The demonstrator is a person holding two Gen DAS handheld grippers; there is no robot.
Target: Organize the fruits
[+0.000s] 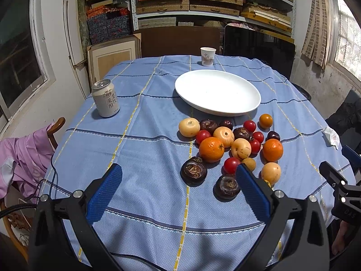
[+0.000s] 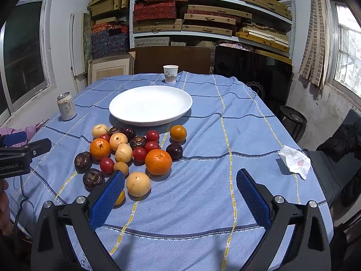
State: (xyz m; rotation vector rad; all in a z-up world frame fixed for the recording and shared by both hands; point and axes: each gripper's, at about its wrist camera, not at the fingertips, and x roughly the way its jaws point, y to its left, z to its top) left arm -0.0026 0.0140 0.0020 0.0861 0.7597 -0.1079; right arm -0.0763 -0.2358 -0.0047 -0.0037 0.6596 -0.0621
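Black left tool [image 1: 178, 177], black right tool [image 2: 180, 181], blue textured pads, silver screws

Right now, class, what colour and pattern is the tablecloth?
The tablecloth is light blue, checked with dark blue and yellow-white lines; clearest in the right wrist view.

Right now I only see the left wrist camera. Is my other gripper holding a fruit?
Observer: No. The right gripper is open, with only tablecloth between its fingers.
Child: Is anything hidden at the front of the fruit pile?
Observer: Yes, a small orange fruit lies close to the pale yellow fruit.
Child: What's the dark thing past the table's right side?
Observer: A round black stool standing on the floor.
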